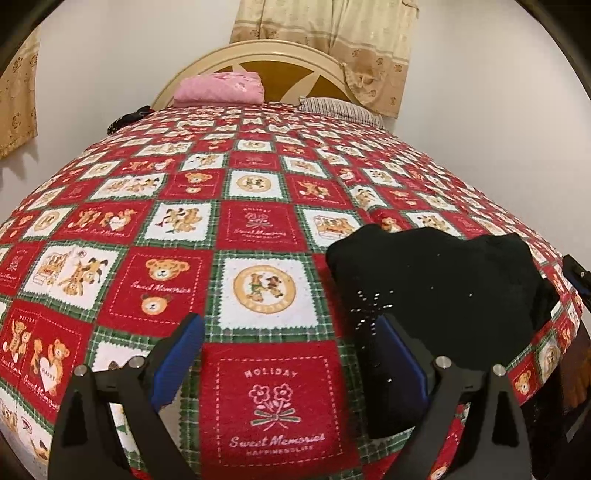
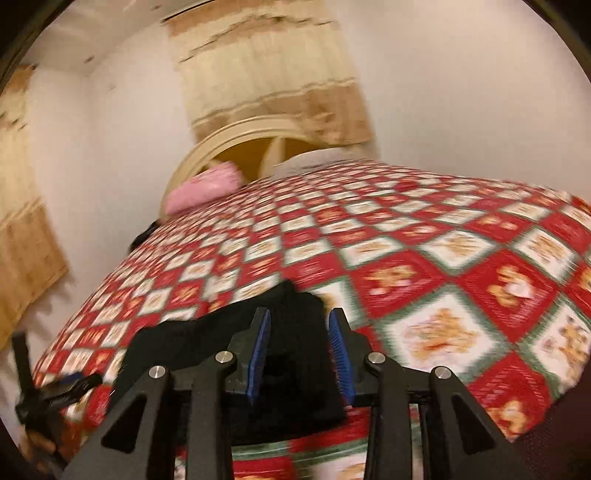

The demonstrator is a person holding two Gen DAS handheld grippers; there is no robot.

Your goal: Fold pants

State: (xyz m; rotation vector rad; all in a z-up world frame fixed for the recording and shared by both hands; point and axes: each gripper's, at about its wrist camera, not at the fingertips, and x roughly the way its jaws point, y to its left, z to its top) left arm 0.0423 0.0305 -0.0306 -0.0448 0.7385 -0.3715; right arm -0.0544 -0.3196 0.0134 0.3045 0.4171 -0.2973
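**A bedroom with a patchwork-print bed**

We see a bed [image 1: 258, 177] filling most of both views, covered with a red, white and green checked bedspread [image 1: 236, 229] printed with teddy bears and "Sweet Memories" panels. At its far end rises an arched cream headboard [image 1: 258, 55] with brown inset panels. A folded pink blanket [image 1: 219, 88] rests against it, beside a striped pillow [image 1: 340, 109]. We find plain white walls [image 1: 480, 92] behind, hung with beige patterned curtains [image 1: 332, 33], another at the left [image 1: 18, 92]. The right wrist view is motion-blurred.
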